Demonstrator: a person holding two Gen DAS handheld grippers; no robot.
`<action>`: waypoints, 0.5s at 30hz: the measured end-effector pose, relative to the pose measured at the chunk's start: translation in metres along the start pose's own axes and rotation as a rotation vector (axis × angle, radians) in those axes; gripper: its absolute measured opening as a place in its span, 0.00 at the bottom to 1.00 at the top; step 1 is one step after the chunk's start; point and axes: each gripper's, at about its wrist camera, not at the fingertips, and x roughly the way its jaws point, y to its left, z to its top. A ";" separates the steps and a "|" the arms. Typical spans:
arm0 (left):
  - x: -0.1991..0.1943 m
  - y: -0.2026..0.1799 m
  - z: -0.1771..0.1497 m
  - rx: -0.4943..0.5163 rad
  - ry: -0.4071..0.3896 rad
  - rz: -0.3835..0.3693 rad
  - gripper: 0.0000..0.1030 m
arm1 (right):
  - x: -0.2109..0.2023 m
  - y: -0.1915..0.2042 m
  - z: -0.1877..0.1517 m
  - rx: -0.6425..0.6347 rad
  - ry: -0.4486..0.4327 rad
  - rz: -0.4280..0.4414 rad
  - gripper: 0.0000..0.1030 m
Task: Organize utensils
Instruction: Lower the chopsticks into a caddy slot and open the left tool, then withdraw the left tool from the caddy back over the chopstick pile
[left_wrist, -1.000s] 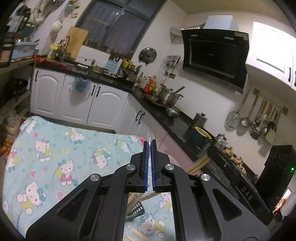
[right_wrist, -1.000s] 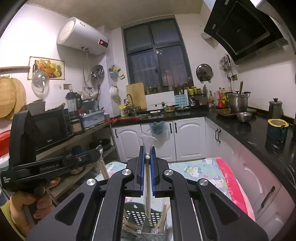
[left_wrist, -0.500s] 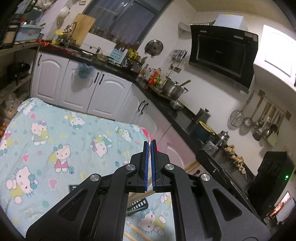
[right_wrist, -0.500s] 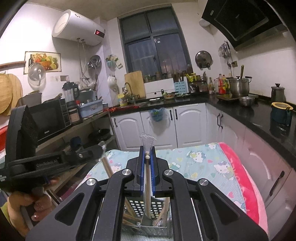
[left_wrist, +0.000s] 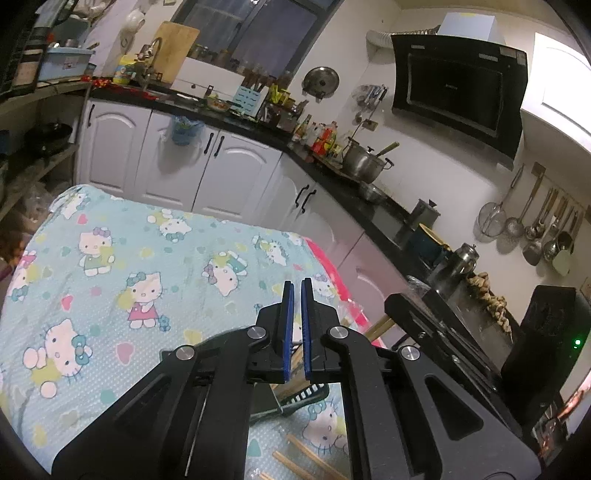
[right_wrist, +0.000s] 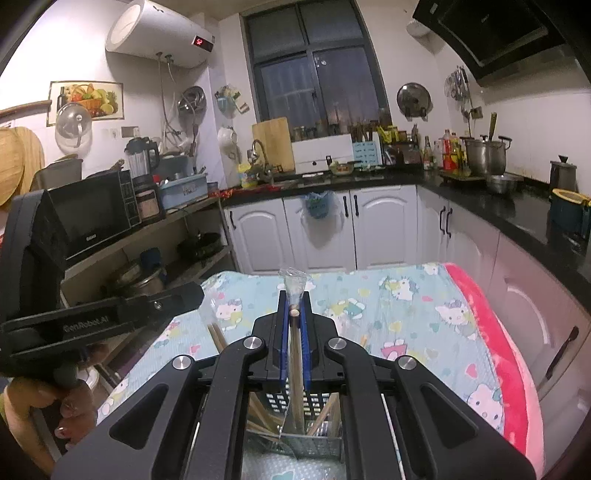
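The right gripper (right_wrist: 294, 302) has its fingers (right_wrist: 283, 332) pressed together on a wooden chopstick (right_wrist: 296, 369) in a clear plastic sleeve (right_wrist: 292, 282). The sleeve's crumpled end sticks up past the fingertips, and the stick runs down between the blue pads into the basket (right_wrist: 312, 441) directly below them. The basket is a grey perforated holder standing on the cloth (right_wrist: 399, 317), a pale blue cartoon-cat print with a pink edge that covers the worktop. More chopsticks (right_wrist: 325, 413) lean inside it, to either side of the held one.

The left gripper (left_wrist: 297, 295) is closed to a thin slit. From its own camera nothing can be made out between the pads. In the right wrist view it appears off to the left of the right fingers, gripped by a hand (right_wrist: 51, 417), with a chopstick pair (right_wrist: 218, 338) jutting down beyond its tip; whether the fingers hold that pair I cannot tell. Below the left fingers, a dark corner of the basket (left_wrist: 303, 397) shows, and loose chopsticks (left_wrist: 306, 458) lie on the cloth (left_wrist: 110, 266) nearer the camera. The cloth ahead of the left fingers is bare.
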 end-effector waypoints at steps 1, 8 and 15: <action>-0.001 -0.002 -0.001 0.012 0.000 0.009 0.01 | 0.001 0.000 -0.001 0.004 0.005 -0.003 0.08; -0.018 -0.008 -0.001 0.047 -0.033 0.050 0.38 | -0.009 -0.012 -0.007 0.045 0.013 -0.015 0.41; -0.044 -0.009 0.003 0.019 -0.082 0.045 0.64 | -0.030 -0.019 -0.008 0.055 -0.005 -0.015 0.50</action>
